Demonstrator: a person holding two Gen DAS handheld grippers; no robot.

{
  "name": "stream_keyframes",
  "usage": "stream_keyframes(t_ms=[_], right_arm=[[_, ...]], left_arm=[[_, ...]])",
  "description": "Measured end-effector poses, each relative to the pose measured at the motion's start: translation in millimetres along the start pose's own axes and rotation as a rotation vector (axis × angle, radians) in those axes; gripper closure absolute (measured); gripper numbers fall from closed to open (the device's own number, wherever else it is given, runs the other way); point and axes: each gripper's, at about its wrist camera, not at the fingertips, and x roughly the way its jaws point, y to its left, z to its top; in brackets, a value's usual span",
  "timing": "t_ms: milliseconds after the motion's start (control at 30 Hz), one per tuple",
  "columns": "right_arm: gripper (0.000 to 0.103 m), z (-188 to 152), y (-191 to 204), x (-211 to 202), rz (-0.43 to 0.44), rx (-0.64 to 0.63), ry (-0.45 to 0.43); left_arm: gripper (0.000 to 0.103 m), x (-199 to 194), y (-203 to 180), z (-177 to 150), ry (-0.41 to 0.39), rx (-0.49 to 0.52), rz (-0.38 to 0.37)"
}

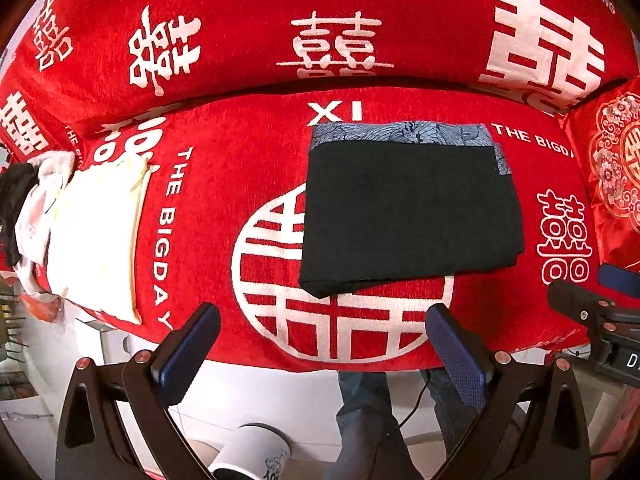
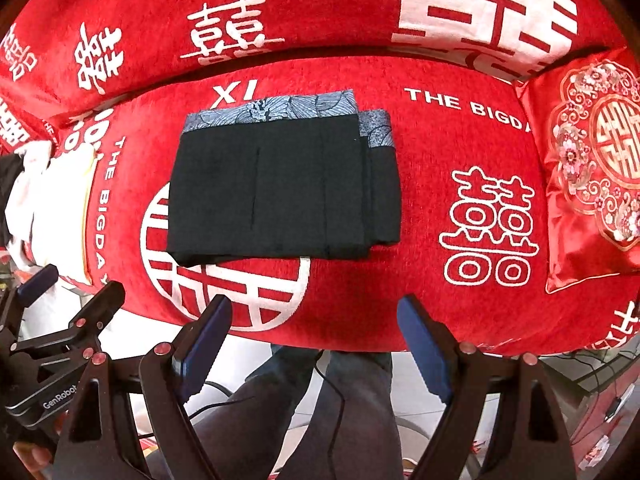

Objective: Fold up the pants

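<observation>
**Folded black pants lying on the red sofa seat, both grippers hanging empty above the front edge**

At the far left, around nine o'clock in both views, a pile of white and cream clothes [image 1: 96, 236] is lying on the end of the sofa seat [image 1: 224, 184], with a dark garment [image 1: 16, 200] showing at its outer edge. The seat and backrest are wearing a red cover printed with white double-happiness characters and the words "THE BIGDAY".

Moving toward the centre, the black pants [image 2: 276, 188] are resting as a compact folded rectangle on the seat, partly covering the large round white emblem [image 2: 240, 300]. A blue-grey patterned band [image 2: 280, 106] is running along their twelve o'clock edge, and a second layer is peeking out at the three o'clock side. In the left wrist view the pants [image 1: 408, 212] are sitting right of centre.

The left gripper [image 1: 324, 344] is hanging at six o'clock, its fingers [image 1: 188, 344] spread wide and holding nothing. The right gripper [image 2: 316, 344] is doing likewise, its fingers [image 2: 420, 344] standing far apart and empty, clear of the pants. Between each pair, a person's legs in jeans [image 2: 340, 408] are showing below the seat edge, and a paper cup [image 1: 256, 456] is sitting at six o'clock in the left wrist view.

At the far right, around three o'clock, an embroidered red satin cushion [image 2: 592, 176] is leaning at the end of the sofa.
</observation>
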Motion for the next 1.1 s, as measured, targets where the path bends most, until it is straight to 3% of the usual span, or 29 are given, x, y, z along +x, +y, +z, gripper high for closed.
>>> stream_keyframes(t_ms=[1100], right_arm=[[0.016, 1.8, 0.3, -4.5, -0.032, -0.006, -0.02]], left_arm=[[0.0, -1.2, -5.2, 0.0, 0.01, 0.023, 0.008]])
